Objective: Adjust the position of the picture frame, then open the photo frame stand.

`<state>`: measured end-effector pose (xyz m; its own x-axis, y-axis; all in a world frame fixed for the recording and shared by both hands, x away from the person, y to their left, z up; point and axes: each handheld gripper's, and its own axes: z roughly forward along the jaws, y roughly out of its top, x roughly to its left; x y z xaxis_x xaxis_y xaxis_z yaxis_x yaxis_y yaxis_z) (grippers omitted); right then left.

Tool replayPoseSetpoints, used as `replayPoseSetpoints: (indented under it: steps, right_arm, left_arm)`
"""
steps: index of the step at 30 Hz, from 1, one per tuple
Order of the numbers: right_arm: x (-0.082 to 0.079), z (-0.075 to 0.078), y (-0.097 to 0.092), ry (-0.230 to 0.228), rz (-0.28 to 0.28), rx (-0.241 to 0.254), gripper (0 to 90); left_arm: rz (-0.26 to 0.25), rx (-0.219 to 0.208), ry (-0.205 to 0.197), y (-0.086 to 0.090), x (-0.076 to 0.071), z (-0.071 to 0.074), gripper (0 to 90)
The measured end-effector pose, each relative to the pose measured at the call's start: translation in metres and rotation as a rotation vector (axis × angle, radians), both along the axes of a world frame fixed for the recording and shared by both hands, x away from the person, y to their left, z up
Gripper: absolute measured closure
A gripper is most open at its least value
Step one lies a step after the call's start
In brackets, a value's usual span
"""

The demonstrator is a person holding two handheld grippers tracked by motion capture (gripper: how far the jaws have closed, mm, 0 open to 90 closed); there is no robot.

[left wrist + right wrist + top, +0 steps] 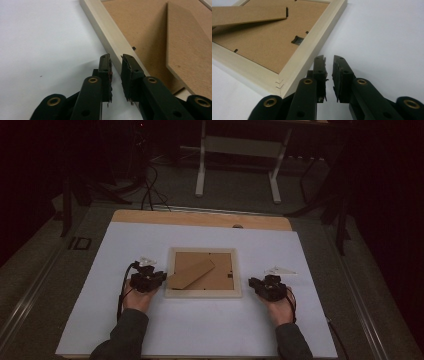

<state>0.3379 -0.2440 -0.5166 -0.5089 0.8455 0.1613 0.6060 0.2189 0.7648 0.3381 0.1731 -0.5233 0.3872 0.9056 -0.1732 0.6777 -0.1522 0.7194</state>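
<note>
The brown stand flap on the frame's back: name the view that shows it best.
The high view: the stand flap shows whole, lying slantwise across the backing board. The left gripper view gives one large close-up part of it, cut by the picture's edge; the right gripper view shows its end as a strip at top left.

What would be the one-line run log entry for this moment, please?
scene: picture frame face down on white sheet | left gripper: open, astride frame's rail | right gripper: open, empty, beside frame's edge | easel stand: on backing

Two grey-sleeved forearms entering from the bottom edge, left hand (134, 296) gripping the left claw (159, 279), right hand (279, 307) gripping the right claw (254, 284), both claws low, pointed inward, jaws slightly parted, nothing clamped
</note>
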Motion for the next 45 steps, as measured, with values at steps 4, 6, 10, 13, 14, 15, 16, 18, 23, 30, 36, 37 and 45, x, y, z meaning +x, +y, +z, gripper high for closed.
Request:
replayPoseSetpoints:
  steps: [4, 6, 10, 13, 14, 15, 16, 18, 23, 30, 36, 37, 45]
  right_arm:
    - [-0.002, 0.002, -0.005, -0.005, -0.021, 0.017, 76.6]
    - [-0.002, 0.002, -0.006, -0.003, -0.025, 0.019, 75.5]
    - [-0.003, 0.002, -0.009, 0.0, -0.024, 0.024, 72.3]
    - [-0.003, 0.002, -0.009, -0.001, -0.02, 0.021, 71.3]
    - [-0.004, 0.001, -0.009, 0.0, -0.011, 0.023, 69.8]
    - [-0.004, 0.002, -0.008, 0.004, -0.008, 0.028, 69.5]
    - [-0.004, 0.002, -0.008, 0.004, -0.008, 0.028, 69.5]
    - [-0.005, 0.002, -0.007, 0.007, 0.002, 0.03, 68.4]
    - [-0.005, 0.001, -0.006, 0.016, 0.01, 0.029, 65.9]
    - [-0.004, 0.001, -0.007, 0.017, 0.007, 0.033, 64.3]
    - [-0.004, 0.002, -0.01, 0.01, -0.004, 0.047, 61.2]
    - [-0.004, 0.002, -0.01, 0.01, -0.004, 0.047, 61.2]
    - [-0.004, 0.003, -0.013, 0.013, -0.004, 0.059, 59.6]
  left_arm:
    - [0.016, -0.02, -0.015, 0.005, -0.001, 0.004, 74.3]
    - [0.015, -0.033, -0.019, 0.008, -0.001, 0.006, 72.7]
    - [-0.01, -0.06, -0.005, 0.011, 0.0, 0.014, 67.5]
    - [-0.012, -0.07, -0.018, 0.012, 0.0, 0.018, 65.7]
    - [-0.012, -0.079, -0.025, 0.012, 0.0, 0.02, 65.9]
    - [-0.018, -0.089, -0.026, 0.012, 0.0, 0.022, 66.5]
    - [-0.03, -0.095, -0.031, 0.013, 0.0, 0.024, 66.5]
    - [-0.053, -0.109, -0.043, 0.012, -0.001, 0.03, 67.0]
    - [-0.085, -0.102, -0.048, 0.006, 0.0, 0.04, 66.4]
    - [-0.166, -0.11, -0.03, -0.009, 0.01, 0.055, 57.9]
    - [-0.226, -0.124, 0.012, -0.021, 0.021, 0.054, 49.8]
    - [-0.226, -0.124, 0.012, -0.021, 0.021, 0.054, 48.9]
    - [-0.308, -0.09, 0.062, -0.035, 0.033, 0.042, 39.1]
